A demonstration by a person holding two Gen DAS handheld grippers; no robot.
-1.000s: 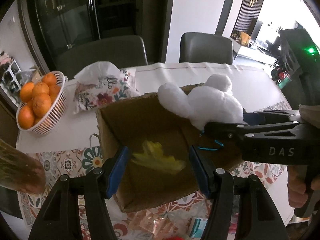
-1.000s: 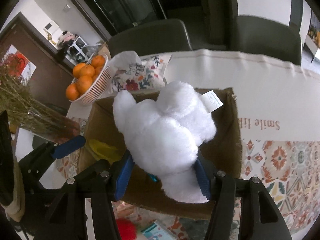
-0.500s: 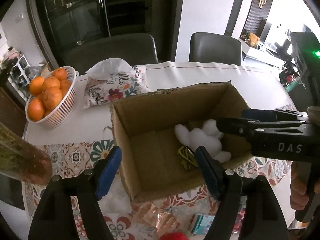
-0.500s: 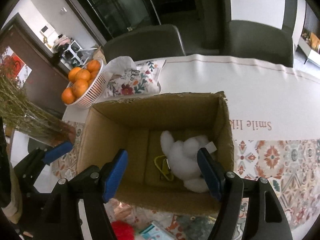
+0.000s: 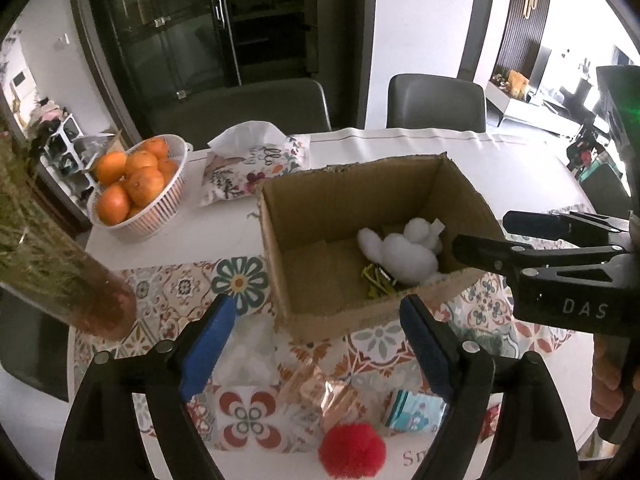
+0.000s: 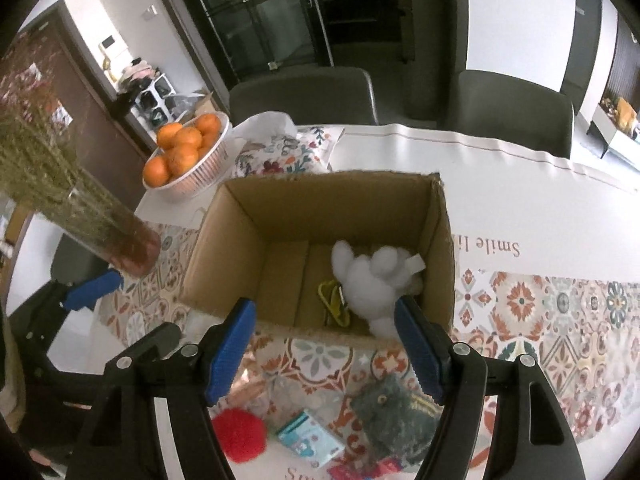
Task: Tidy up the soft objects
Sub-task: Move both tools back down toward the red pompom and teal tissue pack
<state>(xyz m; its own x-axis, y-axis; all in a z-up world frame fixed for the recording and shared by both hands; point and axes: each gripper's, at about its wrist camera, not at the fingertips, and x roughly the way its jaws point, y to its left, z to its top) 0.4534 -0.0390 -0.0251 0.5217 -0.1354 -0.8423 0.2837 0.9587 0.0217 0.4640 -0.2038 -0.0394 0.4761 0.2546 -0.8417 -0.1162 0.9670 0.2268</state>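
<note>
- Cardboard box [image 6: 240, 236] is sitting open on the table; white plush toy [image 6: 370, 280] is lying at its 4 o'clock corner, touching a small yellow item [image 6: 332, 308] too crumpled to identify.
- White basket [image 5: 160, 204] at 10 o'clock is holding oranges [image 5: 136, 176].
- Left gripper [image 5: 316, 344] has just been opening; standing wide, nothing between the jaws.
- Right gripper [image 6: 326, 344] is standing wide, empty.
- Red pompom [image 5: 352, 450], blue packet [image 6: 310, 440] and dark pouch [image 6: 394, 412] are lying at 6 o'clock, partly hidden by gripper arms.
</note>
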